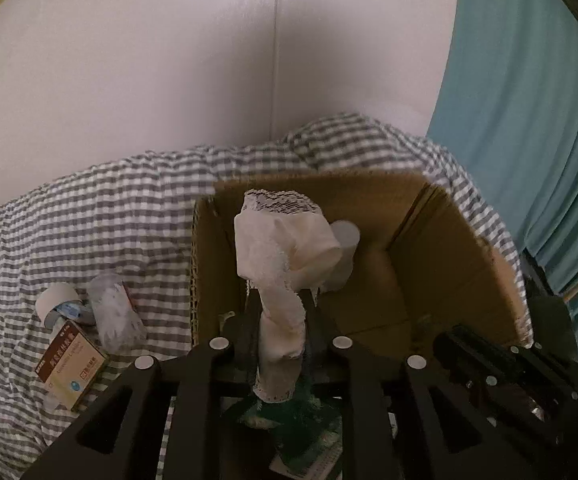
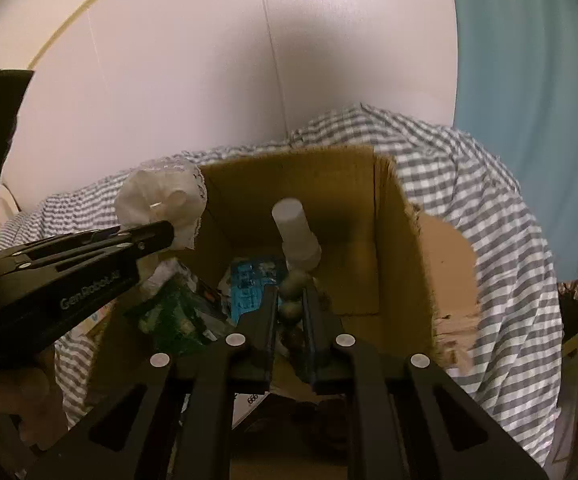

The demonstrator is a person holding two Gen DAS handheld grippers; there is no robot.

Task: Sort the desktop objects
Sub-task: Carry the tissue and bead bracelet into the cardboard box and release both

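Observation:
My left gripper (image 1: 279, 300) is shut on a cream lace-edged cloth (image 1: 285, 248) and holds it above the near left rim of an open cardboard box (image 1: 461, 248). In the right wrist view the cloth (image 2: 161, 204) hangs over the box (image 2: 437, 264) at its left rim, pinched by the left gripper (image 2: 167, 232). My right gripper (image 2: 291, 300) is shut on a string of dark round beads (image 2: 293, 308) over the box. Inside lie a white plastic bottle (image 2: 295, 232), a blue packet (image 2: 251, 284) and a green packet (image 2: 169, 316).
Left of the box on the grey checked sheet (image 1: 89, 220) lie a brown medicine box (image 1: 71, 364), a clear crumpled bottle (image 1: 115, 312) and a white-capped bottle (image 1: 55, 300). A white wall stands behind; a teal curtain (image 1: 529, 120) hangs at right.

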